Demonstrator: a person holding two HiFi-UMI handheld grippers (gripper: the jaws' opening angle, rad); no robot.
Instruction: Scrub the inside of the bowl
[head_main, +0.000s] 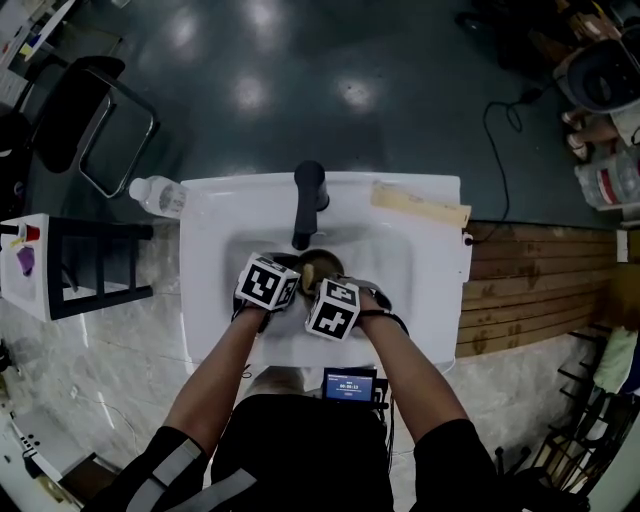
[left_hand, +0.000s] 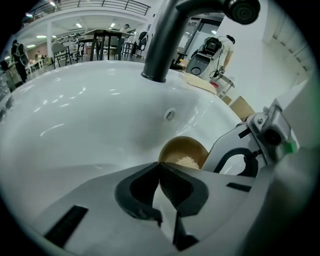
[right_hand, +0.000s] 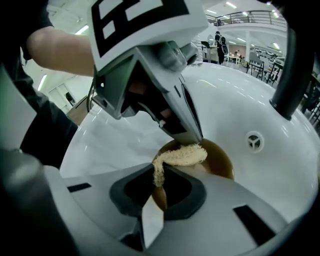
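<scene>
The right gripper (right_hand: 159, 172) has its jaws closed on a pale, fibrous scrubber (right_hand: 181, 154). The scrubber trails up from the tips into the brown bowl (right_hand: 222, 161). The left gripper (left_hand: 160, 166) has its jaws all but together, pinched on the bowl's rim, and its tip touches the scrubber's far end. The bowl sits in the basin of a white sink (head_main: 215, 215), near the drain (right_hand: 254, 142) and just in front of a black tap (head_main: 308, 200). A plastic bottle (head_main: 158, 195) lies at the sink's left rear corner. A tan strip (head_main: 420, 205) lies on the right rear rim.
</scene>
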